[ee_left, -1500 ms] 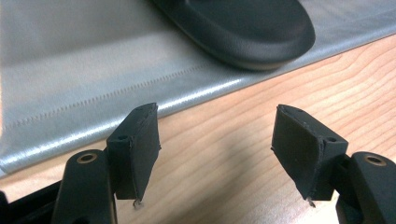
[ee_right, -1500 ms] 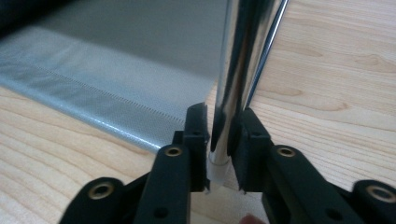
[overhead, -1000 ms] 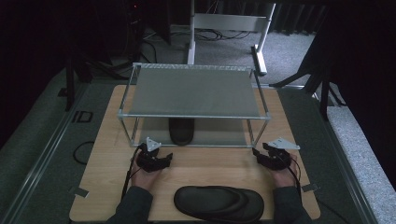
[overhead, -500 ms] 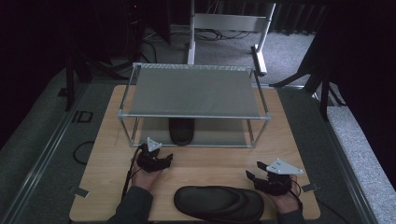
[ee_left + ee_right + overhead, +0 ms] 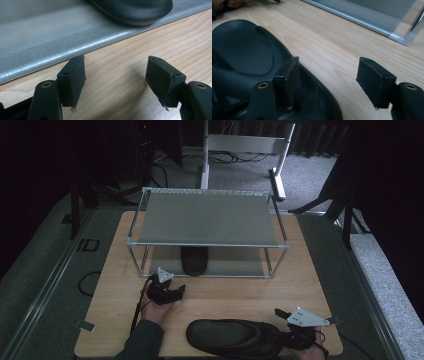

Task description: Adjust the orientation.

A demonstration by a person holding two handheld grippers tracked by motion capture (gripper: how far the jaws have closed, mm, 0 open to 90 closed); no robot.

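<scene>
My right gripper [image 5: 291,332] has come back from the rack's front right corner to the near right edge of the bench [image 5: 310,270], and its jaws have just been opening as it arrived beside the black slipper [image 5: 232,338] lying there. In the right gripper view those jaws stand wide apart: one hangs just over the slipper's rim and the other is over bare wood, with the rim edge and bench showing between them, and neither pad presses on anything that I can make out. The slipper lies flat along the near edge of the bench with its hollow up, and its right end reaches my right gripper. My left gripper [image 5: 172,292] has kept its place on the left, just in front of the rack; its jaws are open too, with only wood grain between them in the left gripper view. Just beyond those jaws runs the grey lower shelf [image 5: 50,37] of the metal rack [image 5: 207,220], and on that shelf, near its front edge, rests a second black slipper [image 5: 194,260]. The rack stands across the middle of the bench, and its grey upper shelf covers most of that second slipper from above.
</scene>
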